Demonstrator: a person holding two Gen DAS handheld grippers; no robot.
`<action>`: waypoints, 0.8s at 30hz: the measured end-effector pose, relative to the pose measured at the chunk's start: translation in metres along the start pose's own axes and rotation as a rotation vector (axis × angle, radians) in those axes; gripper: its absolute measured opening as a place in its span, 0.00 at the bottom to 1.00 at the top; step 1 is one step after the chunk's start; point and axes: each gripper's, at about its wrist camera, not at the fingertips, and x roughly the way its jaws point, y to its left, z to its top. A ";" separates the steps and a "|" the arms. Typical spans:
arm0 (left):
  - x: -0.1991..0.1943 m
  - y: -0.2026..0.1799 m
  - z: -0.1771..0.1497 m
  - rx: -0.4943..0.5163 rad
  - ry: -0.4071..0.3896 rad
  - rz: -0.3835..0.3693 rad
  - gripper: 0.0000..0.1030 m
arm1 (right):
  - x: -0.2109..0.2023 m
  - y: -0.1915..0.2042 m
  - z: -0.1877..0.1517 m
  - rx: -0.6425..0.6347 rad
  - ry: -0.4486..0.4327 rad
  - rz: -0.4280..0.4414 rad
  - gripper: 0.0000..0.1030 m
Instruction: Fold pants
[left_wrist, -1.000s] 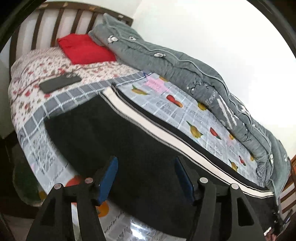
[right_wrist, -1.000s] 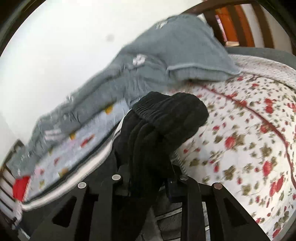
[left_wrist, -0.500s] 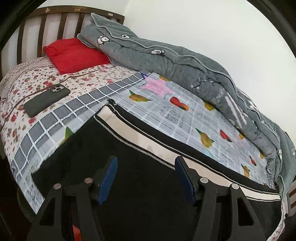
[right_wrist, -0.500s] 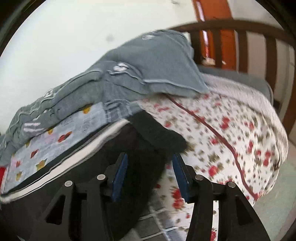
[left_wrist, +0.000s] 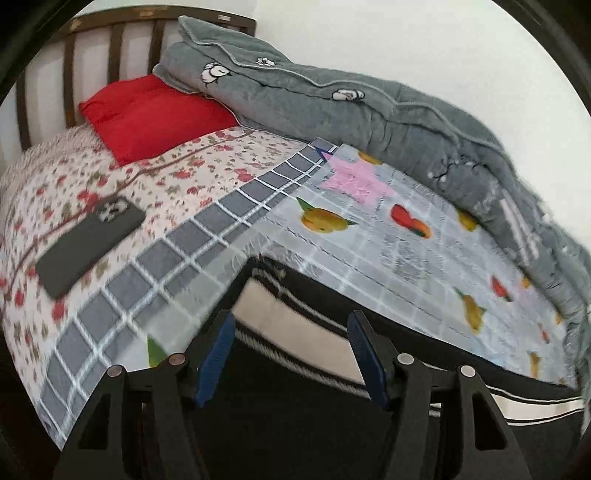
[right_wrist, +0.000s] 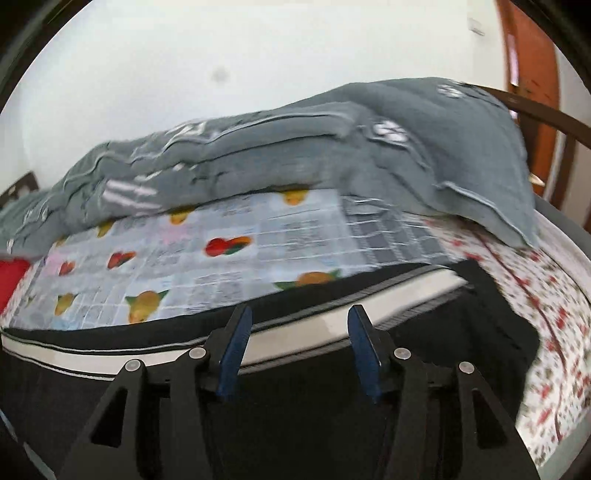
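My right claw (right_wrist: 295, 345) has let go of the pants (right_wrist: 369, 406); both claws, left (left_wrist: 291, 349) too, now gape empty over the flat-lying pants, ready for regripping.

Looking into a home bedroom.

Showing as much: a wooden slatted headboard (left_wrist: 110, 48) standing against a plain white wall (left_wrist: 406, 37), a floral bedsheet (left_wrist: 110, 184) covering the mattress, a fruit-print mat (left_wrist: 388, 236) spreading over it, a rolled grey quilt (left_wrist: 332, 110) lying along the wall side, a red pillow (left_wrist: 155, 114) resting by the headboard, a phone (left_wrist: 88, 245) lying on the sheet.
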 end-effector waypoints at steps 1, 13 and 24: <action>0.005 -0.001 0.003 0.014 0.000 0.023 0.59 | 0.004 0.006 0.001 -0.013 0.004 0.002 0.52; 0.015 0.012 0.025 0.056 -0.101 -0.039 0.18 | 0.047 0.067 0.004 -0.149 0.065 0.021 0.52; 0.052 0.016 0.020 0.017 -0.008 -0.026 0.19 | 0.073 0.118 -0.002 -0.435 0.125 0.270 0.70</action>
